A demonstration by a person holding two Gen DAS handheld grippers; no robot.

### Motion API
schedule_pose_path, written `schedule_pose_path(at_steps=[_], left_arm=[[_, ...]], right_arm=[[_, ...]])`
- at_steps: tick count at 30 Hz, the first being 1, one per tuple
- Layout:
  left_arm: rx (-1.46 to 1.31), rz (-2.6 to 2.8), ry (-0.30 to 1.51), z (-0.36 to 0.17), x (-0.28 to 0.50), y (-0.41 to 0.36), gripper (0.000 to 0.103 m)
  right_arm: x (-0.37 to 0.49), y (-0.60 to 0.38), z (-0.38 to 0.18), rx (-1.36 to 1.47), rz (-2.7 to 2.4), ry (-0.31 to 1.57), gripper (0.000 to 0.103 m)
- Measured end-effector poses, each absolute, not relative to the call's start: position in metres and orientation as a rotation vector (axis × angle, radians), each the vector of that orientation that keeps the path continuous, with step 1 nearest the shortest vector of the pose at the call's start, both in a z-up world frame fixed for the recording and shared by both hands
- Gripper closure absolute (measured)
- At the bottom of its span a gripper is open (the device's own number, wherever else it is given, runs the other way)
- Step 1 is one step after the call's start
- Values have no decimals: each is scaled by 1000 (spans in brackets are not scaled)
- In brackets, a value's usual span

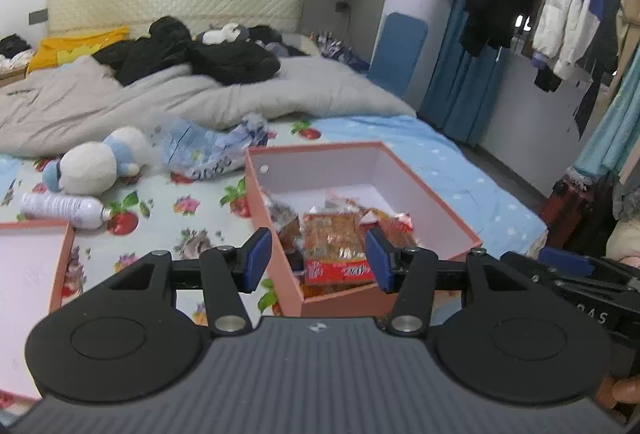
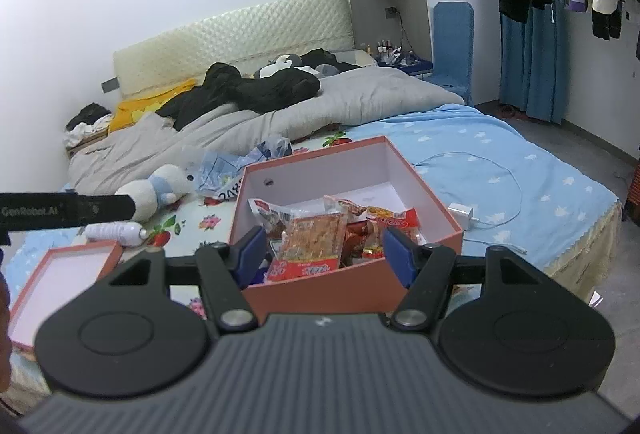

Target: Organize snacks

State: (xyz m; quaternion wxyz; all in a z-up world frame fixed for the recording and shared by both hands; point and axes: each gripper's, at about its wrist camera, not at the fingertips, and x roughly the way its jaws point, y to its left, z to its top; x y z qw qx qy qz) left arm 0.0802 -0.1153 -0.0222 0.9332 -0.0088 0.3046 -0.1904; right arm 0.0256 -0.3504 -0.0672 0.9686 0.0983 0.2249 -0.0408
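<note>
A pink cardboard box (image 1: 424, 193) with a white inside stands open on the bed and holds several snack packets, an orange-red one (image 1: 332, 250) on top. It also shows in the right wrist view (image 2: 320, 288), with its packets (image 2: 312, 238). My left gripper (image 1: 320, 260) is open and empty, held above the box's near corner. My right gripper (image 2: 324, 256) is open and empty, held just before the box's near wall. The box lid (image 1: 24, 274) lies upside down on the left, also in the right wrist view (image 2: 60, 282).
A plush toy (image 1: 92, 161), a white bottle (image 1: 60, 207) and a crumpled plastic bag (image 1: 200, 149) lie on the flowered sheet. A grey duvet (image 1: 160, 93) with dark clothes covers the far bed. A white charger with its cable (image 2: 464, 211) lies right of the box.
</note>
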Motion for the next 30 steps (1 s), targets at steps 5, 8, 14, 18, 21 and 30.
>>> schedule_pose_path(at_steps=[5, 8, 14, 18, 21, 30], left_arm=[[-18, -396, 639, -27, 76, -119, 45], [-18, -401, 637, -27, 76, -120, 45], [-22, -406, 652, -28, 78, -121, 45], [-18, -404, 656, -27, 78, -122, 31], [-9, -408, 661, -27, 78, -124, 20], [0, -382, 639, -26, 79, -122, 6]], right_arm=[[25, -356, -72, 209, -98, 466, 36], [24, -358, -74, 217, -99, 461, 36], [23, -356, -75, 214, -98, 460, 36], [23, -356, -75, 201, -117, 457, 36], [24, -361, -76, 214, -126, 467, 26], [25, -365, -72, 210, -140, 448, 0]])
